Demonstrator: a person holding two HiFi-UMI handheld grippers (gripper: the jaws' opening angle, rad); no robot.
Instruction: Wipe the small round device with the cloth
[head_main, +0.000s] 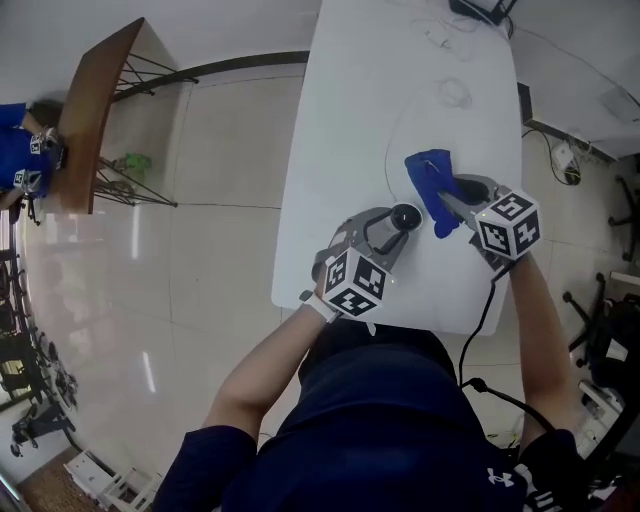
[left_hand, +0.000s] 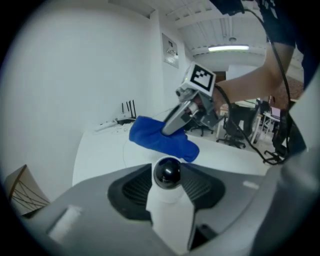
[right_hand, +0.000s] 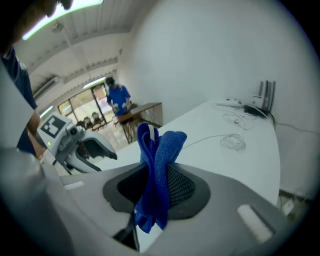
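Center of head view: left gripper (head_main: 392, 232) is clamped on the small round device (left_hand: 167, 172), a white body with a black dome poking out past the jaws. It is probably held that way so the dome stays exposed for wiping above the white table (head_main: 350, 120). Right gripper (head_main: 452, 202), just to the right, pinches the blue cloth (right_hand: 156, 170) bunched between its jaws, with the loose end sticking forward as a pad. Cloth is near the dome and seemingly not touching it; the gap is hard to judge.
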